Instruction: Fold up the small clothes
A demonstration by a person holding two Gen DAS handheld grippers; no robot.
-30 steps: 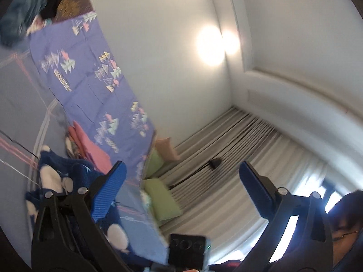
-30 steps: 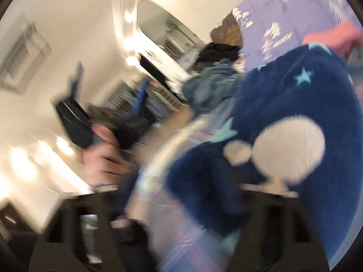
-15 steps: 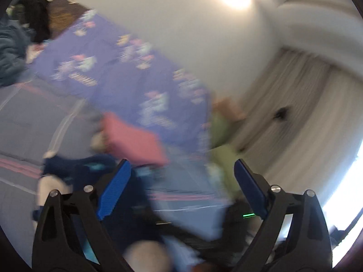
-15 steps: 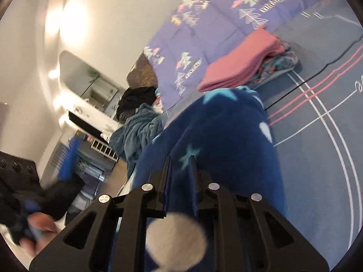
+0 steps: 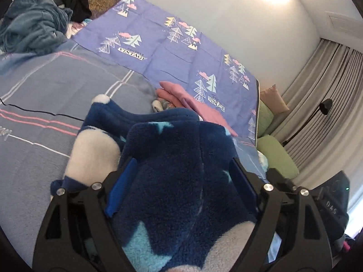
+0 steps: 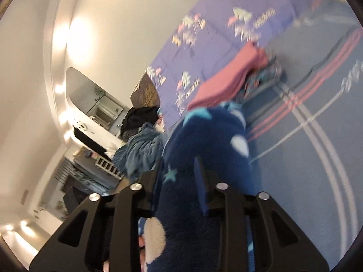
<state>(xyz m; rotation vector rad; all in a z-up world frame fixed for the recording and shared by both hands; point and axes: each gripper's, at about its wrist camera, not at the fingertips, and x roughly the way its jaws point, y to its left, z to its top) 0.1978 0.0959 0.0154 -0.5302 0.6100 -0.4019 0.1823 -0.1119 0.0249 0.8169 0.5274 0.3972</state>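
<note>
A navy fleece garment with white spots and light-blue stars lies bunched on the blue bed cover. My left gripper is open, its jaws wide on either side of a thick fold of the fleece. In the right wrist view the same fleece runs up between the fingers of my right gripper, which is shut on it. A folded pink garment lies on a patterned one just beyond the fleece, also seen in the right wrist view.
A purple sheet with tree prints covers the far side of the bed. A heap of blue and black clothes sits at the far left. Green cushions and curtains are on the right.
My left gripper came down from pointing at the ceiling and now straddles the fleece. My right gripper stays shut on the fleece and has tilted, with the view still blurred.
</note>
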